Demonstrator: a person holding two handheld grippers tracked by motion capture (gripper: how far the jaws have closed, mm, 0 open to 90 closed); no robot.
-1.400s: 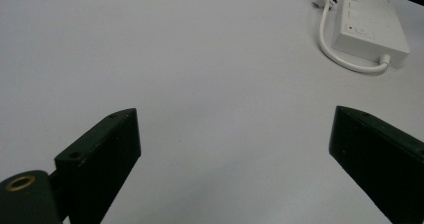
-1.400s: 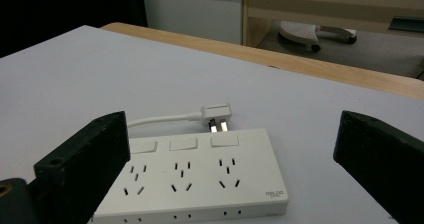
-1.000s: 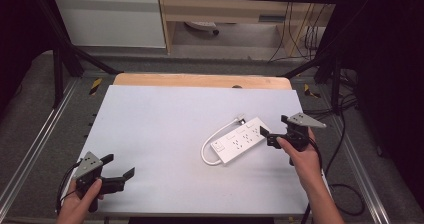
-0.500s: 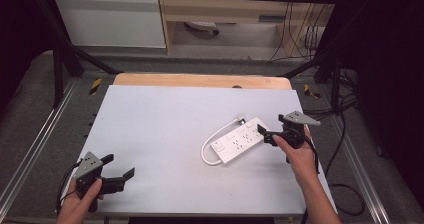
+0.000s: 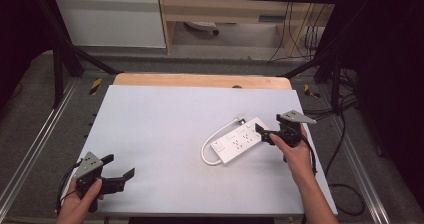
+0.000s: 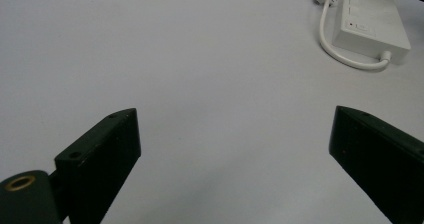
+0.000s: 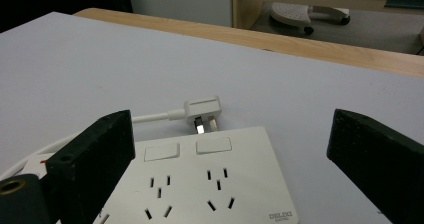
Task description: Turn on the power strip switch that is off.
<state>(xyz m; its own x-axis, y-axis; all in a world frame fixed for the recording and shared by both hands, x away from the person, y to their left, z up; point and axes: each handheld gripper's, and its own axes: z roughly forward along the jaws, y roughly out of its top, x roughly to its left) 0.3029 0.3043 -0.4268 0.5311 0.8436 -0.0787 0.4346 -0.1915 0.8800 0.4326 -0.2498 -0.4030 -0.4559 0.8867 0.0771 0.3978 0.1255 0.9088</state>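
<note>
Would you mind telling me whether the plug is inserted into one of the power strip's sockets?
No, the plug lies loose on the table beside the power strip.
</note>
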